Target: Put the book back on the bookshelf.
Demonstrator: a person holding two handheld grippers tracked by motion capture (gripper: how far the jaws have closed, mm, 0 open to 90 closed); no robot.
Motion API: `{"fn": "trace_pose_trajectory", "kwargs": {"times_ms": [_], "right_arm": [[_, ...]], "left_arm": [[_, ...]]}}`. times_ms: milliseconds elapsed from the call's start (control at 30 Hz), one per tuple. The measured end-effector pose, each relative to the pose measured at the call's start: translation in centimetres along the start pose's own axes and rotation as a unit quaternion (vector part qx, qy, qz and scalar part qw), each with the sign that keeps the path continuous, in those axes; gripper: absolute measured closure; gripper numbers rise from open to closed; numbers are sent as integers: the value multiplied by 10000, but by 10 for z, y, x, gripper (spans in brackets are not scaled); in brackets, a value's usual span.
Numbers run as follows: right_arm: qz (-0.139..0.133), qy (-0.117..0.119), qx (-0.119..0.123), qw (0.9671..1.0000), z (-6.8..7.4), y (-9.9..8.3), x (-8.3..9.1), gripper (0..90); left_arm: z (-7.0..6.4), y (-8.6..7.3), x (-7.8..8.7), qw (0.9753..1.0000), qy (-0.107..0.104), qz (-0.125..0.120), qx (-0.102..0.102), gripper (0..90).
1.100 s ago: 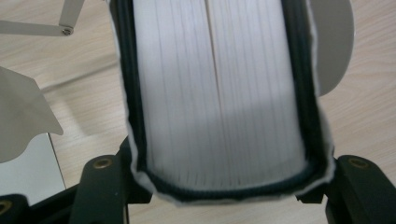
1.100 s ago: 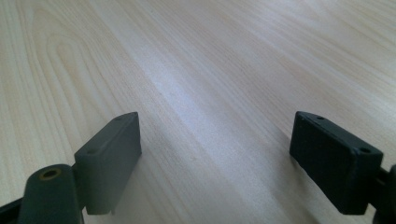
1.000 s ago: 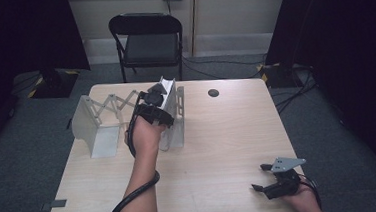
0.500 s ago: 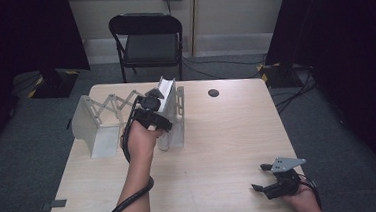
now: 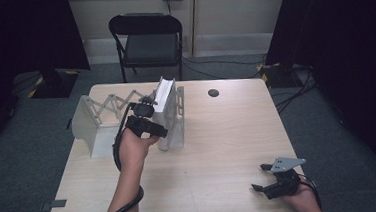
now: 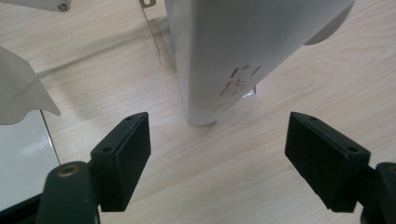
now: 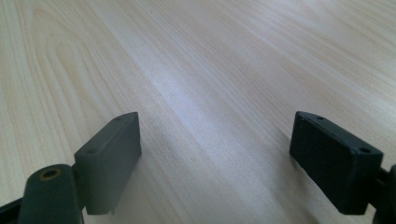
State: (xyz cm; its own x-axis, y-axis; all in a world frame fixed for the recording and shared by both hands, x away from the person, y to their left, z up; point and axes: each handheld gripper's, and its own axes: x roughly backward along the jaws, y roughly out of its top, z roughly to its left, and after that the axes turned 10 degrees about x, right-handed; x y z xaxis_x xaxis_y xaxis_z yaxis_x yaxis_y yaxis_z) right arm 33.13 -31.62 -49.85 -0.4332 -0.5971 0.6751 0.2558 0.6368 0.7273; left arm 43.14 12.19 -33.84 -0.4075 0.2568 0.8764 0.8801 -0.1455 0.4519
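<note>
white book (image 6: 224, 60) stood just ahead of my left gripper (image 6: 217, 144), centred | jaws wide apart, untouched | right gripper (image 7: 215, 154) apart over bare table (image 7: 210, 70)

White book (image 5: 164, 93) upright in grey expanding rack (image 5: 94, 123), against right end panel, table's far-left

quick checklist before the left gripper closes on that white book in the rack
1. Left gripper open: ok, jaws spread wide.
2. White book centred between the jaws: ok, its lower end sits in the gap.
3. Jaws far enough in to grip: not ok, the book lies ahead of both pads.
4. Book upright in the folding rack: ok in the high view.
5. Right gripper out of the way: ok, open over bare table near the front edge.
6. Book free to lift out: cannot tell.
</note>
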Motion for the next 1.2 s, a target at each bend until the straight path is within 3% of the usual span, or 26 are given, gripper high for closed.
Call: {"fn": "trace_pose_trajectory", "kwargs": {"times_ms": [100, 267, 433, 933, 1200], "right_arm": [[-2, -1, 5, 10000, 0, 0, 0, 161], [0, 1, 1, 10000, 0, 0, 0, 161], [3, 2, -1, 10000, 0, 0, 0, 161], [6, 6, 6, 10000, 0, 0, 0, 161], [5, 7, 4, 10000, 0, 0, 0, 161]], "left_arm": [[4, -4, 0, 10000, -46, -56, 23, 214], [6, -11, -2, 10000, 52, -59, -47, 207], [7, -18, -5, 9999, -114, -93, -27, 192], [0, -31, -14, 9992, -273, -153, -236, 162], [-2, -36, -17, 9988, -378, -226, -199, 157]]}}
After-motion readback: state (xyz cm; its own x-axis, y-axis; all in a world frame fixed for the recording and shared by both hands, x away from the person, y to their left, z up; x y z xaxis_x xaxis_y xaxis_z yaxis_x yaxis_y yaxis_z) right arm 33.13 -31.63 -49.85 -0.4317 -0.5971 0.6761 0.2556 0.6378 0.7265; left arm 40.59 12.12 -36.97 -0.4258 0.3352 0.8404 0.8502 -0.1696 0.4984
